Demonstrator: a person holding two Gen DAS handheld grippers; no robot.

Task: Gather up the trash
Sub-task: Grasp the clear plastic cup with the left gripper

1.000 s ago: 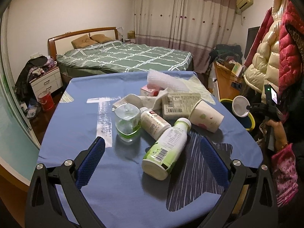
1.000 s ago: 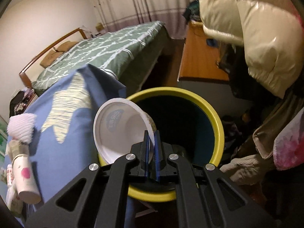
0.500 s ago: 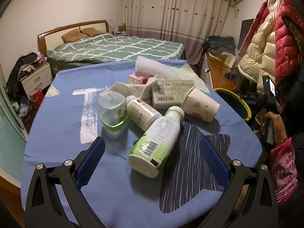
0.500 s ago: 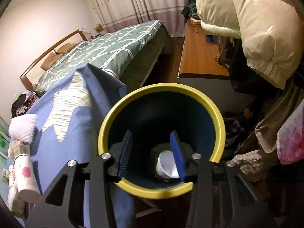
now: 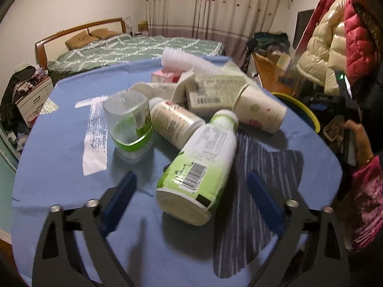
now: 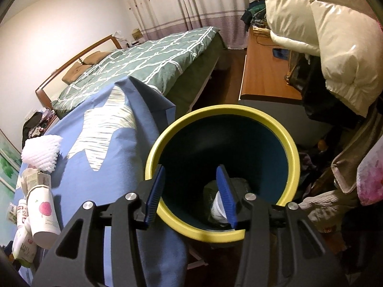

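Observation:
My left gripper [image 5: 191,189] is open, its fingers on either side of the base of a green-and-white bottle [image 5: 201,165] that lies on the blue table [image 5: 59,167]. Behind it lie a smaller white bottle [image 5: 174,122], a clear green-based cup [image 5: 129,124], a paper cup [image 5: 261,112], a carton [image 5: 213,91] and white foam wrap [image 5: 184,59]. My right gripper [image 6: 191,191] is open and empty over the yellow-rimmed bin [image 6: 289,148]. A white cup [image 6: 217,208] lies at the bin's bottom.
The bin [image 5: 308,112] stands off the table's right edge. A hand with the right gripper is at the far right. A bed [image 5: 134,50], a wooden desk [image 6: 263,71] and hanging puffy coats [image 6: 323,28] surround the table. The paper cup [image 6: 45,212] lies near the table edge.
The right gripper opened and dropped the white cup into the bin. The left gripper moved forward and now straddles the green-and-white bottle.

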